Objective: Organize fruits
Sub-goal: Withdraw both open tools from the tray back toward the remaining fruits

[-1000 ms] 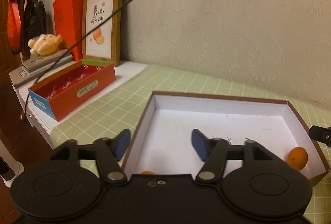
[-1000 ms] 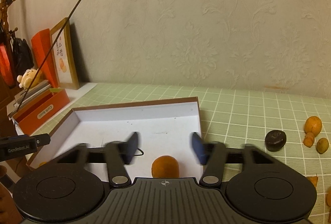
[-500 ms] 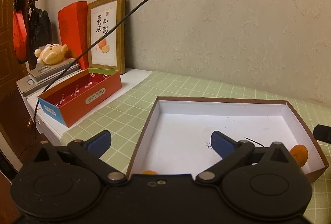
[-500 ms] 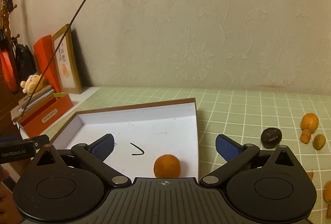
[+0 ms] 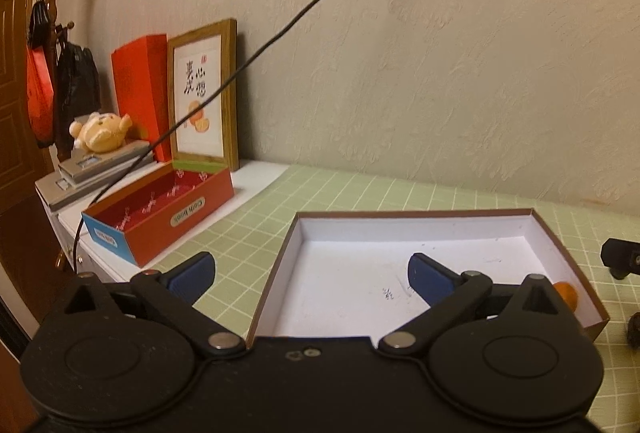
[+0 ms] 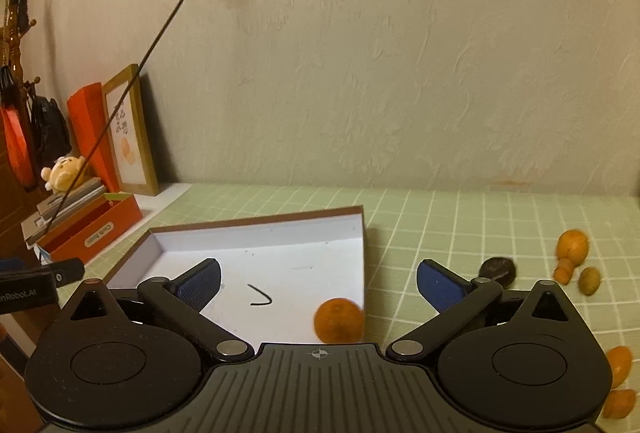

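Orange fruit [image 6: 338,320] sits low-centre in the white box [image 6: 264,233]; my right gripper [image 6: 318,279] and left gripper [image 5: 310,273] gape wide, holding nothing.

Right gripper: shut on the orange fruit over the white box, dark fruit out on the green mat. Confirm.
Not shut: the right wrist view shows the right gripper open, the orange fruit lying loose in the white box. The dark fruit is on the green mat.
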The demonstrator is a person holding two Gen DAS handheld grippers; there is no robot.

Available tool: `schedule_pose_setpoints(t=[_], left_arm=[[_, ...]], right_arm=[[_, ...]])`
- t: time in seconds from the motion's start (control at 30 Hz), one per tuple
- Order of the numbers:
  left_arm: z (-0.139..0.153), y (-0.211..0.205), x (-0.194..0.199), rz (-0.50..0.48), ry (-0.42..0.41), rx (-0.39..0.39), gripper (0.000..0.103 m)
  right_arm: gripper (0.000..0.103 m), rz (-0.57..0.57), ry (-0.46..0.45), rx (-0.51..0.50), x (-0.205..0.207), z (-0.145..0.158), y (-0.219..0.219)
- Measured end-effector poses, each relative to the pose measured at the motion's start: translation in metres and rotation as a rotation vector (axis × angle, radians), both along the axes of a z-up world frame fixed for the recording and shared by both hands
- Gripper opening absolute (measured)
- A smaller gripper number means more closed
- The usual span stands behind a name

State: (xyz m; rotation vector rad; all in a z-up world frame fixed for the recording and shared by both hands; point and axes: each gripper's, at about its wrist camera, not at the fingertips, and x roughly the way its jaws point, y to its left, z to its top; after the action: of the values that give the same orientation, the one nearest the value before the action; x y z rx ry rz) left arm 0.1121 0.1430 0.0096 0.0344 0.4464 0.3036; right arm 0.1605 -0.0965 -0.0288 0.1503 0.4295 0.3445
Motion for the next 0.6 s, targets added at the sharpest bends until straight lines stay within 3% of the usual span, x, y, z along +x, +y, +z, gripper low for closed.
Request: schedule_pose_setpoints(t=[0.27, 0.6], left_arm=[[0.012, -0.014, -0.010, -0.022, -0.070, 0.038, 0.097], [0.017, -0.051, -0.019, -0.142, -0.122, 0.054, 0.097]], right_arm=[[0.103, -0.009, -0.086, -0.014, -0.021, 0.009, -0.016], [0.103, -0.035, -0.255, -0.038, -0.060, 0.019, -0.042]])
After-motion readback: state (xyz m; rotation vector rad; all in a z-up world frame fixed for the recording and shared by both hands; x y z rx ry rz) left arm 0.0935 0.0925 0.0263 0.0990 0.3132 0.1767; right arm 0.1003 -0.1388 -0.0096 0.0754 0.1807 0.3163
